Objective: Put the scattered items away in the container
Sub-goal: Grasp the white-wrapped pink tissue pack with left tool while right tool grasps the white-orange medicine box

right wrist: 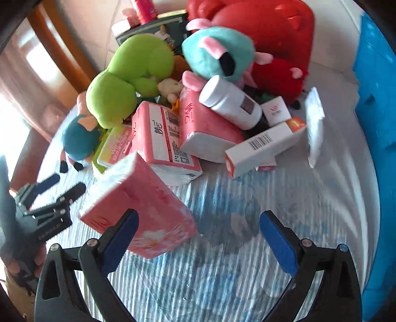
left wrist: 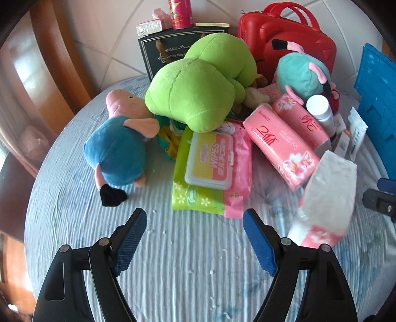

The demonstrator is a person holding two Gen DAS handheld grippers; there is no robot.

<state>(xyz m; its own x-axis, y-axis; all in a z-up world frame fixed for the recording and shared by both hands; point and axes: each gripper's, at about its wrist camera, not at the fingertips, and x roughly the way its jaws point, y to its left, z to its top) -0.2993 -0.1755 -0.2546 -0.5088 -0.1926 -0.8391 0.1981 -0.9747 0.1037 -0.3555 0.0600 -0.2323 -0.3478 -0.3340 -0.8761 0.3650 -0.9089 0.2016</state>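
A heap of items lies on the blue-white cloth [left wrist: 188, 247]. It holds a green plush [left wrist: 198, 89], a pig plush in blue [left wrist: 118, 151], a wipes pack [left wrist: 210, 171], pink tissue packs [left wrist: 279, 146], a teal plush [left wrist: 302, 74] and a white bottle [left wrist: 320, 109]. The blue container [left wrist: 376, 104] stands at the right edge and also shows in the right wrist view [right wrist: 373, 148]. My left gripper [left wrist: 194, 220] is open and empty, just short of the wipes pack. My right gripper [right wrist: 198, 223] is open, with a pink tissue pack [right wrist: 138, 208] tilted by its left finger.
A red case [left wrist: 289, 42], a black box [left wrist: 163, 54] and a red can [left wrist: 180, 12] stand at the back. White cartons [right wrist: 264, 146] lie near the container. A wooden chair [left wrist: 57, 62] is to the left. The left gripper shows in the right wrist view [right wrist: 59, 185].
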